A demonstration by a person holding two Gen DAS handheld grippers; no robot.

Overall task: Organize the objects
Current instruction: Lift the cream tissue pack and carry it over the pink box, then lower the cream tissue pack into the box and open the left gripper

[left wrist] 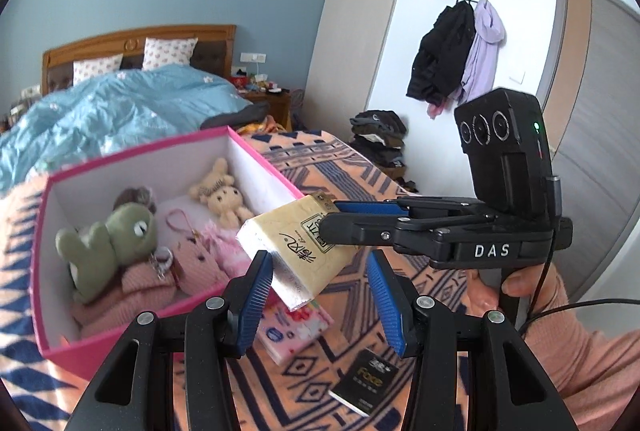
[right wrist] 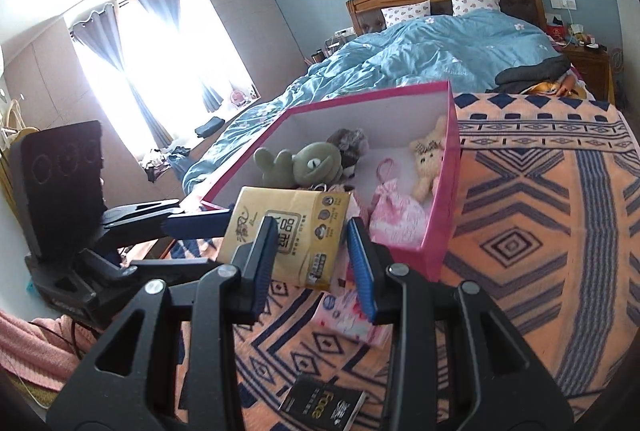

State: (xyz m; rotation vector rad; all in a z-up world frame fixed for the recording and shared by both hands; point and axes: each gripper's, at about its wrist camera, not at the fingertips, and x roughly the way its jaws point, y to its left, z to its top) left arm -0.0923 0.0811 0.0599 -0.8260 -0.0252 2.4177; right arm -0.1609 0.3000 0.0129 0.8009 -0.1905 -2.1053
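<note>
A cream-and-gold tissue pack (left wrist: 288,243) (right wrist: 304,231) hangs tilted above the patterned blanket, just in front of the pink box (left wrist: 140,151) (right wrist: 368,95). My right gripper (left wrist: 332,217) (right wrist: 309,223) comes in from the right and is shut on the pack's upper end, one finger on the printed face and one behind. My left gripper (left wrist: 320,255) (right wrist: 224,243) has the pack's lower end between its jaws. Its left pad presses the silver side and its right pad tip meets the pack's corner. Inside the box lie a green plush (left wrist: 116,231), a cream bunny (left wrist: 224,191) and pink toys.
On the blanket (right wrist: 540,211) under the pack lie a pink wipes packet (left wrist: 296,327) (right wrist: 348,315) and a small black "Face" box (left wrist: 366,381) (right wrist: 324,405). A hand in a pink sleeve (left wrist: 520,283) holds the right gripper. A bed with a blue duvet stands behind the box.
</note>
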